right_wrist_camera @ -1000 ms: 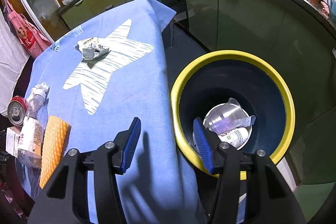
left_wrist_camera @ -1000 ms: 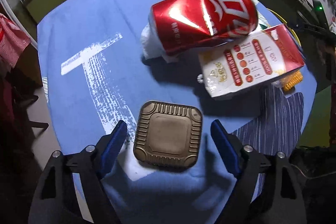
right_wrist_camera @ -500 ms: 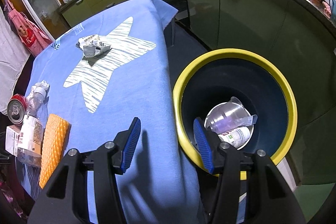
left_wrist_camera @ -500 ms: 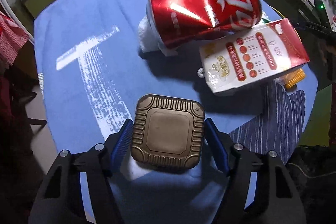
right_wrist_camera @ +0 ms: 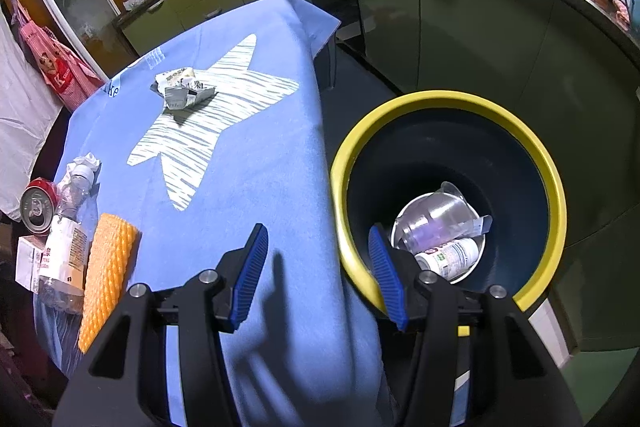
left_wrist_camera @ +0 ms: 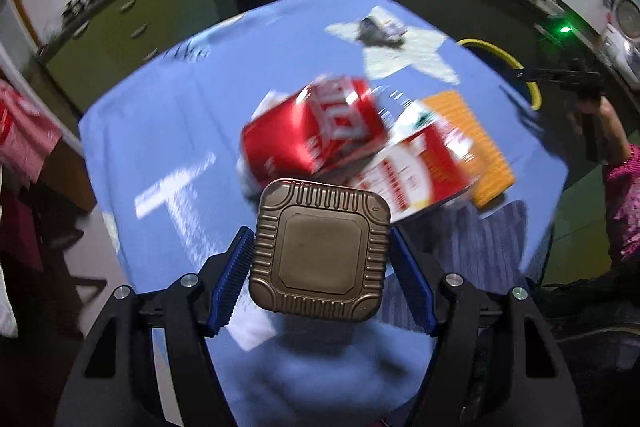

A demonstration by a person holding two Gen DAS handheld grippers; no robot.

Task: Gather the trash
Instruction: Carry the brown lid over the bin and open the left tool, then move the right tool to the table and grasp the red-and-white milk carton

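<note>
In the left wrist view my left gripper (left_wrist_camera: 320, 279) is shut on a square brown ribbed tin (left_wrist_camera: 320, 247), held up above the blue tablecloth (left_wrist_camera: 168, 115). Just beyond it lie a red can (left_wrist_camera: 316, 131), a red and white carton (left_wrist_camera: 416, 175) and an orange ribbed wrapper (left_wrist_camera: 476, 147). In the right wrist view my right gripper (right_wrist_camera: 316, 271) is open with nothing between its fingers. It hovers over the table's edge beside the yellow-rimmed bin (right_wrist_camera: 556, 203), which holds a clear cup (right_wrist_camera: 436, 219) and a small white bottle (right_wrist_camera: 448, 257).
A crumpled foil wrapper (right_wrist_camera: 184, 91) lies on the white star print. At the table's left end sit the red can (right_wrist_camera: 36, 207), a plastic bottle (right_wrist_camera: 64, 239), a carton (right_wrist_camera: 28, 263) and the orange wrapper (right_wrist_camera: 106, 267). Green kitchen cabinets (right_wrist_camera: 460, 27) run behind the bin.
My left gripper closed on the brown tin and lifted it off the tablecloth; the view has pulled back and tilted. The right gripper has stayed where it was.
</note>
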